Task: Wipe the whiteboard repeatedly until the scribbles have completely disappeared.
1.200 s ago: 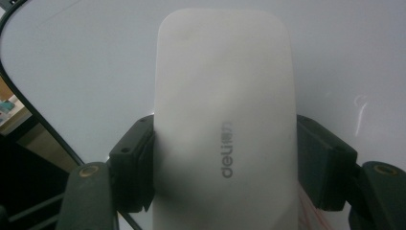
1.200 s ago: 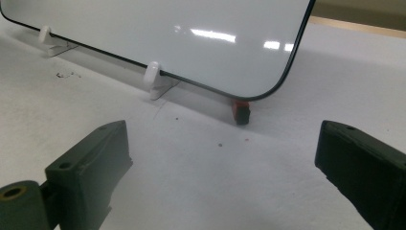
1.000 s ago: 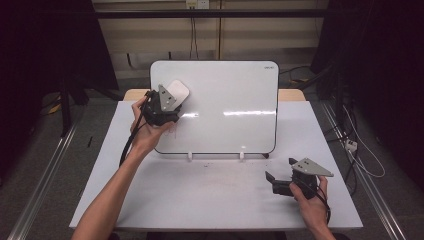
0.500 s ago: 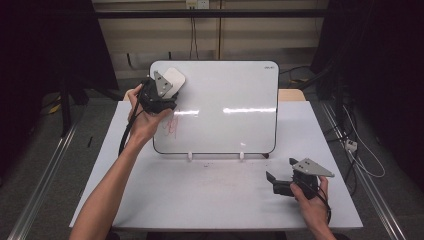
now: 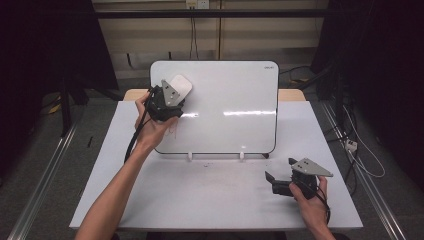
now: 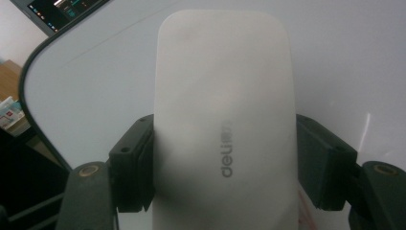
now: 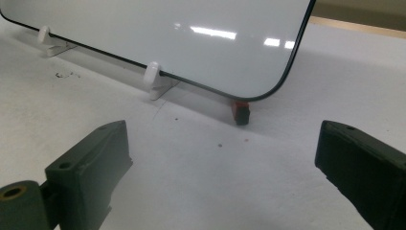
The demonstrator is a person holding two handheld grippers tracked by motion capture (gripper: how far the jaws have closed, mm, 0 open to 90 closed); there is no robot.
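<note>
The left gripper point(image 5: 172, 95) is clamped on the white whiteboard eraser point(image 6: 222, 110), pressing it flat near the upper left corner of the whiteboard point(image 5: 235, 100) that stands at the table's point(image 5: 100, 165) far edge, so this looks like the wiping step. Faint red marks sit just below the eraser (hard to read), so the next stroke likely sweeps down over them. The right gripper point(image 5: 280, 182) rests gaping and empty near the table's front right corner.
</note>
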